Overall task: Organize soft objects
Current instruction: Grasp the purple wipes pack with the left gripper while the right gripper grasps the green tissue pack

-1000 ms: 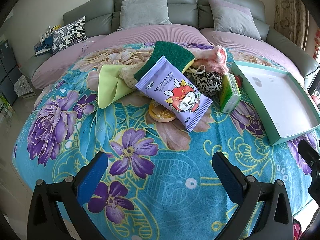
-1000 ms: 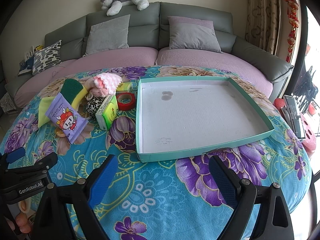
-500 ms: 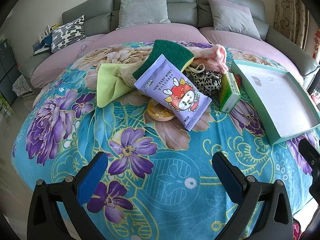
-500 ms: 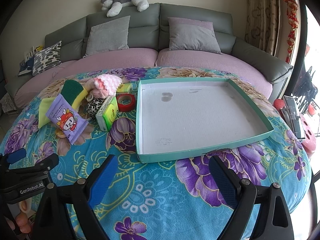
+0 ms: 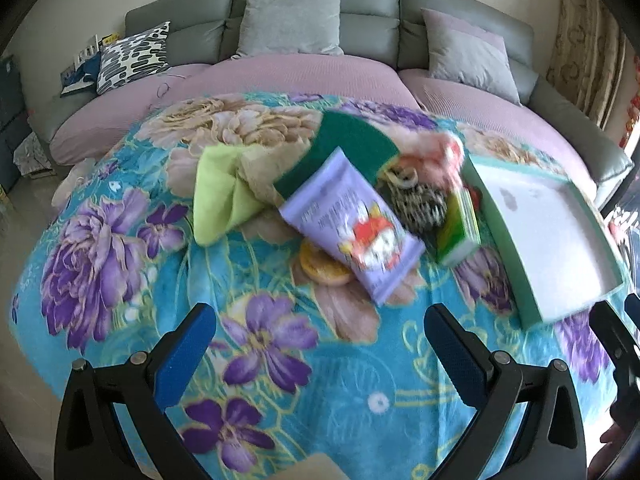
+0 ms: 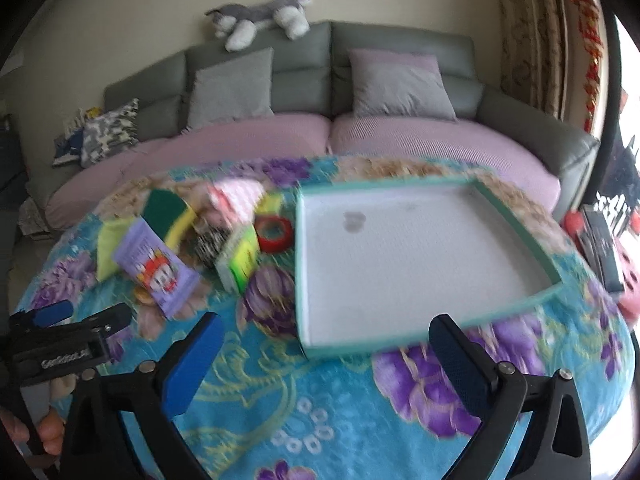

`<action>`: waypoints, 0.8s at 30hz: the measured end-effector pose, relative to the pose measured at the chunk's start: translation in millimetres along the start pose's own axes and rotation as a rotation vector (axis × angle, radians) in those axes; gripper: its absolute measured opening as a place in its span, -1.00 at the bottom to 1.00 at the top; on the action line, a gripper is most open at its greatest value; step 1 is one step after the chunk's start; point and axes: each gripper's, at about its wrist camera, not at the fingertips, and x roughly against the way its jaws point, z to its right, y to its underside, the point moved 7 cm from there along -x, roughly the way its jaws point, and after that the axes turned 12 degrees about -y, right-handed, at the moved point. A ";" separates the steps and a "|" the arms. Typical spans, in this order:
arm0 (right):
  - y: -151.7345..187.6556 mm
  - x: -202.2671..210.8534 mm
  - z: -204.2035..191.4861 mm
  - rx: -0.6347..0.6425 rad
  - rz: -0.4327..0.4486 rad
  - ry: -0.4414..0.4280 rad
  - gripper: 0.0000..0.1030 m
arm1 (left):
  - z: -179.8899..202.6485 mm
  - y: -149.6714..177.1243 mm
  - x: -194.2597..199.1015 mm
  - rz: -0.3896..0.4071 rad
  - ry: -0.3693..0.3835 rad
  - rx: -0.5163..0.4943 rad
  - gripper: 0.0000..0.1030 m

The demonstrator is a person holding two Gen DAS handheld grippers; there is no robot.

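A flowered blanket covers the desk. The empty tray sits at right, the wipes pack centre left. Both left tongs and right tongs are spread, the right just widening, empty.

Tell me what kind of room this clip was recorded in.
Most likely a home living room. A grey corner sofa with throw cushions fills the back, a plush dog lies on top of it, and patterned curtains hang at the right. The work surface is a table under a floral blanket.
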 end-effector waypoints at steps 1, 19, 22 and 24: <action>-6.8 0.2 -3.5 0.008 0.014 -0.010 1.00 | -1.5 -4.7 0.4 0.002 0.002 0.008 1.00; -72.5 -66.1 -34.0 0.047 -0.025 -0.139 1.00 | -20.5 -95.2 -11.5 0.075 0.055 0.251 1.00; -74.1 -81.4 -33.8 0.052 -0.045 -0.147 1.00 | -18.1 -92.6 -19.3 0.080 0.010 0.259 1.00; -74.4 -88.7 -34.6 0.056 -0.046 -0.149 1.00 | -15.3 -88.5 -27.2 0.059 0.026 0.265 1.00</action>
